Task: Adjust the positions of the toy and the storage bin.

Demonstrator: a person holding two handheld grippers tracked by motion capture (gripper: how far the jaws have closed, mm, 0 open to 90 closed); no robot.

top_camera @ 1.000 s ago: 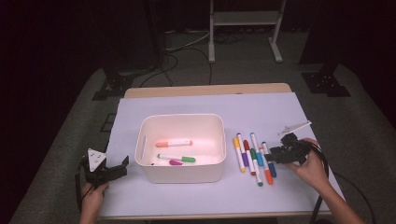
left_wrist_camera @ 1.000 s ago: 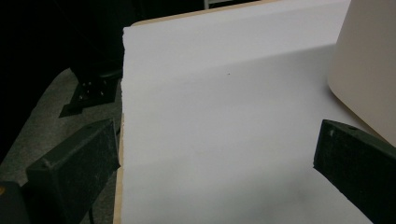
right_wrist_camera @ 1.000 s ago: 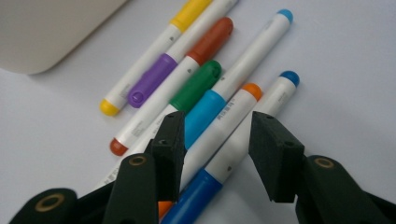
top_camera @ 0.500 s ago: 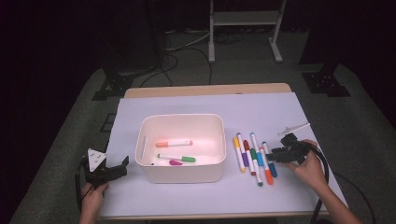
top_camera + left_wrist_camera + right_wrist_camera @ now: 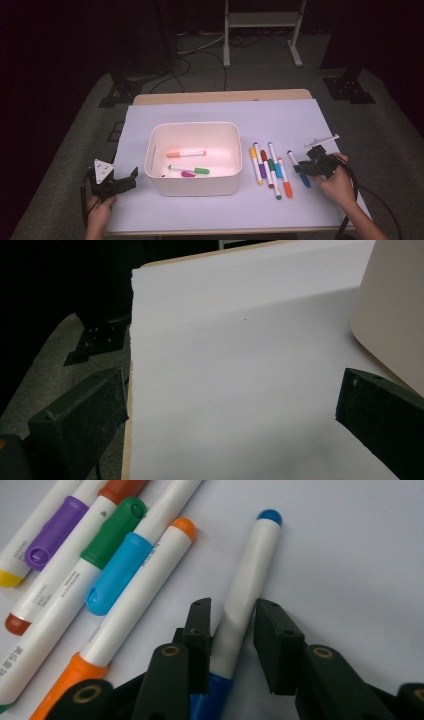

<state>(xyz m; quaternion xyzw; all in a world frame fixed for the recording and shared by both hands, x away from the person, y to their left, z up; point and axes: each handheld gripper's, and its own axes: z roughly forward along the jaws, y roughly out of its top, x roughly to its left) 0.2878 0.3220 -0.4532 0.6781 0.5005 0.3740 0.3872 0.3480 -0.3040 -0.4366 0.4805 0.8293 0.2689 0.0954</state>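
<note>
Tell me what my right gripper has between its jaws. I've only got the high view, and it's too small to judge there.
Observer: In the right gripper view, the blue marker lies on its white barrel between the jaws of the right gripper, cap end nearest the camera. The jaws have just been closing.
Operator: Confirm the grip.
Observer: Not firm yet. One jaw meets the barrel, and the other seems to leave a sliver of gap.
Operator: Check the neighbours.
Observer: The orange marker lies just outside one jaw, apart from the blue one.
Operator: Report the left gripper.
Observer: The left gripper has its jaws wide apart over the bare white table cover, beside the white bin.
</note>
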